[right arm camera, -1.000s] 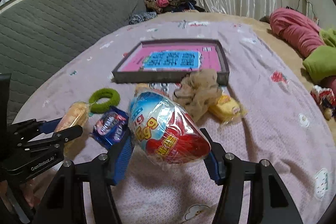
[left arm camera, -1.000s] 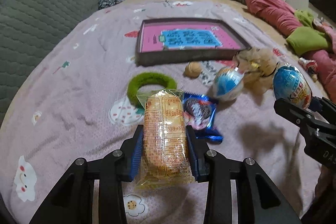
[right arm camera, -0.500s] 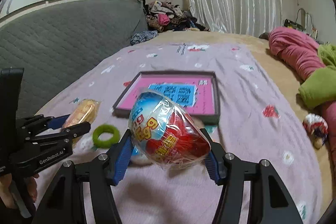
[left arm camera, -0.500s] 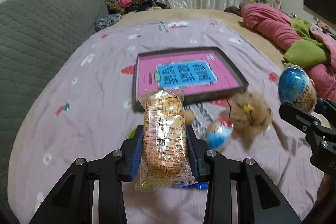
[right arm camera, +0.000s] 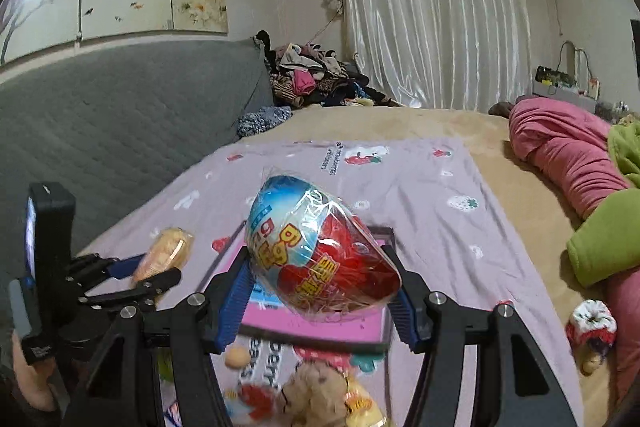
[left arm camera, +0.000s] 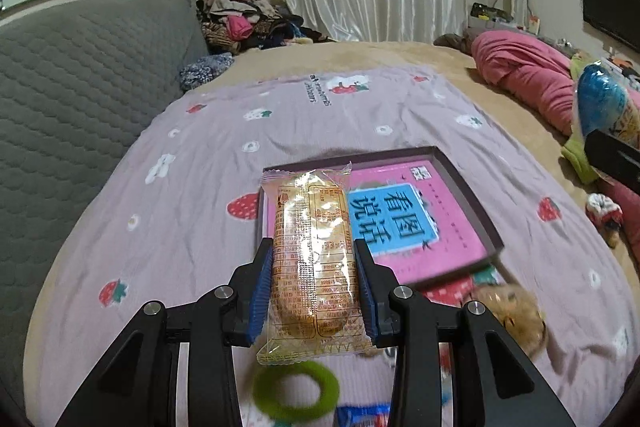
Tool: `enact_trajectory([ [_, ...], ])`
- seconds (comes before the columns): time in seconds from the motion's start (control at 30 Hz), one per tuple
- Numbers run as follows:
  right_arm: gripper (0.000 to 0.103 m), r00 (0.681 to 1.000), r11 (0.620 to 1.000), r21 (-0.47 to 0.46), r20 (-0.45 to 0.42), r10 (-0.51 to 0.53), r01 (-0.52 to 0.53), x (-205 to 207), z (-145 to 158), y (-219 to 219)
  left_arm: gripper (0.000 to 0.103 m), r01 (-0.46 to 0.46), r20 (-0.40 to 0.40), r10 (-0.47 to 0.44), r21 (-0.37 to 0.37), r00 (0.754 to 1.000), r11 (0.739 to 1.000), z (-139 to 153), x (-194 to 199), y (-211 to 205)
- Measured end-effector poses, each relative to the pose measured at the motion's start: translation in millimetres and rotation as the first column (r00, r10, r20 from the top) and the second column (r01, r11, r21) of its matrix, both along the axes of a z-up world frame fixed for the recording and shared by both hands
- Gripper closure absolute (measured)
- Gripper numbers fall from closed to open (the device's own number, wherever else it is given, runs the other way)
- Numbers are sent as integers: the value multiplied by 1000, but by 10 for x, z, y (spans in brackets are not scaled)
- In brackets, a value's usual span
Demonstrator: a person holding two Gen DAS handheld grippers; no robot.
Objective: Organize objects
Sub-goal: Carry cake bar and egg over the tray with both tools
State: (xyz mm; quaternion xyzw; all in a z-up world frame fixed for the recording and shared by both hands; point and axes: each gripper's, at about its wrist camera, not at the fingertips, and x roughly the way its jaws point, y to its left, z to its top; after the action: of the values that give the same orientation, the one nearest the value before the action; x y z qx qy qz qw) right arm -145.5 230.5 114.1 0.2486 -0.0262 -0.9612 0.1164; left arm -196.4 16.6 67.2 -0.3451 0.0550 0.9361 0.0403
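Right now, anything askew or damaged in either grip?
No damage visible. The wrapped toy egg sits tilted in the right gripper, bulging well above the pads. The snack packet sits straight in the left gripper.

Grey headboard (right arm camera: 120,115), white curtains (right arm camera: 432,15)

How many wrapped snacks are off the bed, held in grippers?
2. The cake bar is clamped in the left gripper; the toy egg is clamped in the right gripper. Both hang over the pink tray. Others lie below, partly hidden.
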Motion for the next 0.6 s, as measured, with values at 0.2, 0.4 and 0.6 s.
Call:
enact_trajectory([
  [0.2,42,1000,999,45,-20,9,-8,-302,-74,-103,64,0,3,0,7,1000,1000,-108,-444,12],
  [0.4,42,1000,999,52,-5,4,-3,-691,-251,-100,64,-32,34,30,51,999,998,-241,-974,-36],
  [0.6,42,999,1000,28,41,-7,6,-1260,-322,-60,64,-29,61,26,48,998,998,-341,-1453,64],
])
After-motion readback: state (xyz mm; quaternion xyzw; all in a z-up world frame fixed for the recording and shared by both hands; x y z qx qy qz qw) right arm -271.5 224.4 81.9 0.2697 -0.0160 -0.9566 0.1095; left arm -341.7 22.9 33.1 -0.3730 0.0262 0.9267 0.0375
